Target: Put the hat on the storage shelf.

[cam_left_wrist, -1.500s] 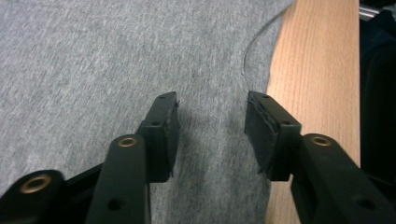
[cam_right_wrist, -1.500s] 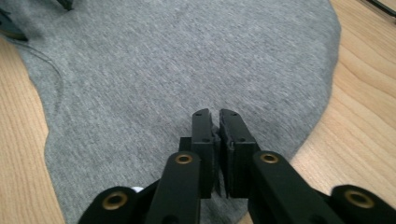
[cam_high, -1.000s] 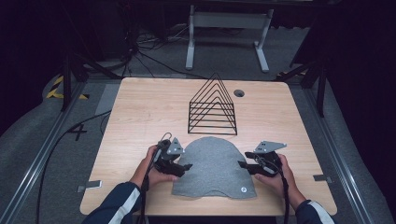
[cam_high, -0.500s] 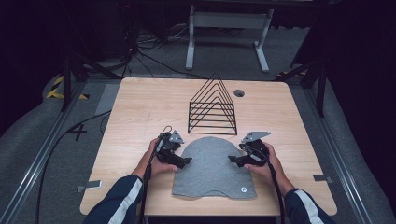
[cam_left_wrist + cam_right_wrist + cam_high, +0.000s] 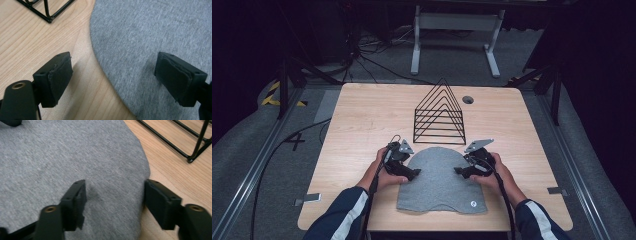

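Observation:
A grey knit beanie lies flat on the wooden table, its brim toward the near edge. My left gripper is at the beanie's left edge. Its jaws have been opening and straddle the curved rim of the beanie, one pad over wood and the other over fabric. My right gripper is at the right edge. Its jaws have just been closing and are still open, with the edge of the beanie between them. Neither gripper pinches the fabric.
A black wire rack of nested triangles stands just behind the beanie, close to both grippers; its base bars show as rack and rack. A round cable hole sits behind it. Bare wood lies to the left and right.
Both hands have come inward toward the beanie. The right gripper has moved left from beside the beanie onto its right edge, and the left one has shifted slightly right.

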